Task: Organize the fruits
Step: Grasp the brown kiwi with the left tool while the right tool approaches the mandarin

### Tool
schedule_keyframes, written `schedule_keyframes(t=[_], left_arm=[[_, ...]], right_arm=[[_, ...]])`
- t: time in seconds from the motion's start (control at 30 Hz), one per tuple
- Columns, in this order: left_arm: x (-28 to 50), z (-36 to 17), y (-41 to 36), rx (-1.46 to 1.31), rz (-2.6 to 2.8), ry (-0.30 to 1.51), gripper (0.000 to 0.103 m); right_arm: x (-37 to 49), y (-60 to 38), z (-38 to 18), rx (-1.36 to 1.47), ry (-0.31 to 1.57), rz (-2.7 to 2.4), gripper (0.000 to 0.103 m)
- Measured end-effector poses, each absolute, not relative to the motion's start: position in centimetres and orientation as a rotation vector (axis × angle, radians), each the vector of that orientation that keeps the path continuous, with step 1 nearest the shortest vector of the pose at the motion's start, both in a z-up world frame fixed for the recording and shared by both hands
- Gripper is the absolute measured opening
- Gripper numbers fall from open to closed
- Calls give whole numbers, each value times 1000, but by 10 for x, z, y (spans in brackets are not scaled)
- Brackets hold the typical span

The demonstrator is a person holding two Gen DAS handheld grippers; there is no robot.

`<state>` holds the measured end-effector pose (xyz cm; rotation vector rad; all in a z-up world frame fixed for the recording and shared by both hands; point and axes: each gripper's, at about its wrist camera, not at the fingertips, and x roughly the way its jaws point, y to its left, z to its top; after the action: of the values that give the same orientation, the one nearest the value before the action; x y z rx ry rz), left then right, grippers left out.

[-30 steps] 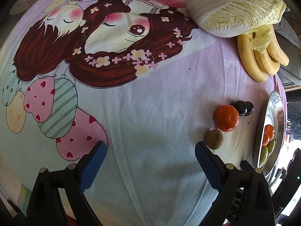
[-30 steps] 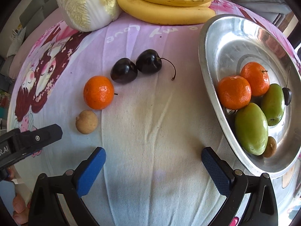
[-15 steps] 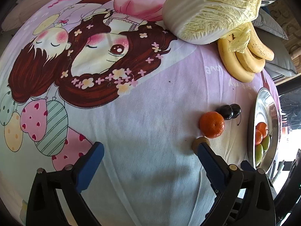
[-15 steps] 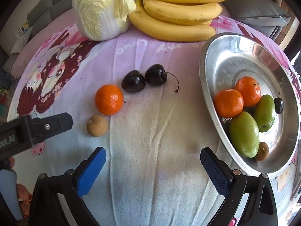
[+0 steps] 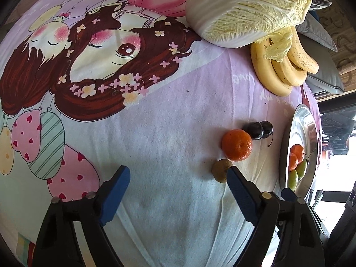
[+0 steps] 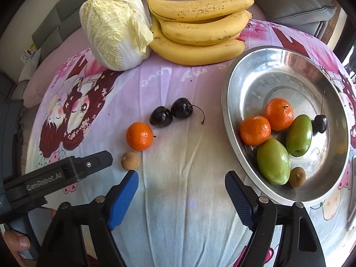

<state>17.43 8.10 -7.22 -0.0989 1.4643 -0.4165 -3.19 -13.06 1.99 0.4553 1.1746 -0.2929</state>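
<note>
Since a second ago both tongs, the left tongs (image 5: 178, 175) and the right tongs (image 6: 181, 180), have been closing, though each still gapes wide over bare cloth (image 6: 184, 155) with nothing between the pads. On the cloth lie one mandarin (image 6: 139, 136), one longan (image 6: 130, 160) and two cherries (image 6: 170, 112). The steel tray (image 6: 262, 77) holds two mandarins, two green fruits (image 6: 273, 164) with long axes roughly upright in the picture, one cherry and one longan.
</note>
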Motion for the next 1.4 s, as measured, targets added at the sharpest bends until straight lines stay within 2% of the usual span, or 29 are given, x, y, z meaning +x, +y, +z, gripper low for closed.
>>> schedule_keyframes(t=[0.23, 0.4, 0.57, 0.67, 0.73, 0.77, 0.8, 1.23, 1.4], left_arm=[[163, -72, 58, -92, -503, 1476, 75], [160, -75, 43, -66, -527, 1478, 63], [158, -77, 24, -34, -555, 1467, 57], [156, -79, 10, -21, -588, 1467, 42], [155, -81, 4, -12, -602, 1469, 40], [154, -81, 1, -3, -604, 1466, 31], [155, -82, -5, 5, -605, 1465, 26], [173, -69, 40, -96, -433, 1386, 26], [181, -68, 55, -144, -391, 1374, 26]], right_arm=[[-32, -141, 33, 465, 1153, -312, 79], [-36, -152, 39, 490, 1139, -322, 77], [-37, -162, 41, 522, 1128, -339, 77], [-36, -163, 43, 521, 1124, -341, 74], [-34, -163, 43, 520, 1123, -342, 74], [-34, -164, 43, 520, 1123, -346, 74], [-33, -164, 43, 520, 1124, -351, 74], [2, -133, 29, 485, 1162, -267, 73], [19, -118, 14, 465, 1192, -234, 64]])
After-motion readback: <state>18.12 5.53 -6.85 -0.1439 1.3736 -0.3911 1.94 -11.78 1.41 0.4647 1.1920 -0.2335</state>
